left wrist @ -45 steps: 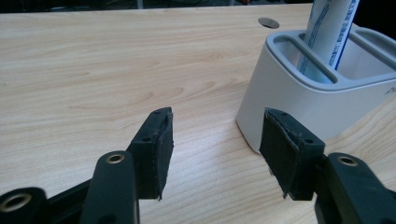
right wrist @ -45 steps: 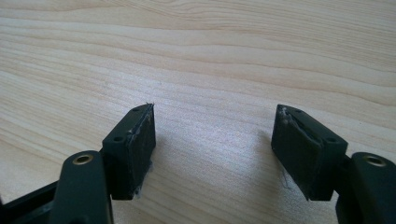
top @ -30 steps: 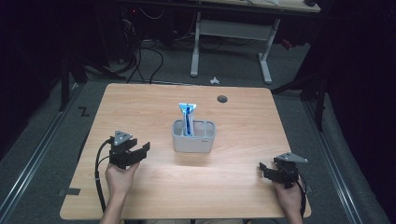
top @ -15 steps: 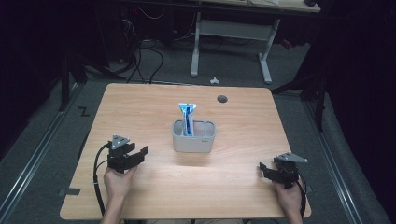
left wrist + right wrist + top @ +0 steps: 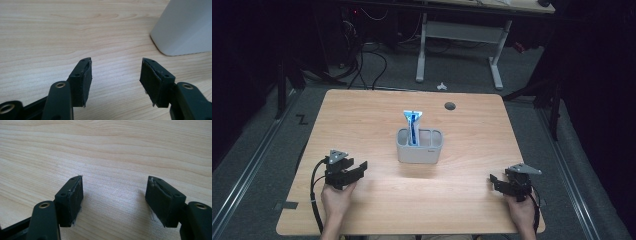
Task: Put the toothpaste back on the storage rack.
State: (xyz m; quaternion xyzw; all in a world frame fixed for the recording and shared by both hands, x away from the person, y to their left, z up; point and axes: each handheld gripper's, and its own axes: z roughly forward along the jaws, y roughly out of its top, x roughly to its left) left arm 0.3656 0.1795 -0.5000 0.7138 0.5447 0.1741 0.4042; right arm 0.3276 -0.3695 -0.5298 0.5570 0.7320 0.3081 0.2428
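A grey holder (image 5: 419, 150) with several compartments stands at the middle of the wooden table (image 5: 362, 115). A blue and white tube (image 5: 413, 124) stands upright in its left compartment. My left gripper (image 5: 358, 168) rests low at the front left, pointing right toward the holder, open and holding nothing. In the left gripper view its jaws (image 5: 116, 62) stand apart over bare wood, with the holder's rounded corner (image 5: 185, 25) at the upper right. My right gripper (image 5: 495, 181) sits at the front right, open; in the right gripper view (image 5: 115, 180) bare wood lies between its jaws.
A dark round cable hole (image 5: 450, 106) is in the tabletop behind the holder. Beyond the table stand a white desk frame (image 5: 462, 35) and floor cables (image 5: 362, 65). A small white object (image 5: 441, 86) lies on the floor.
My left gripper has sunk and drawn a little toward the table's near edge. The right gripper, holder and tube have not moved.
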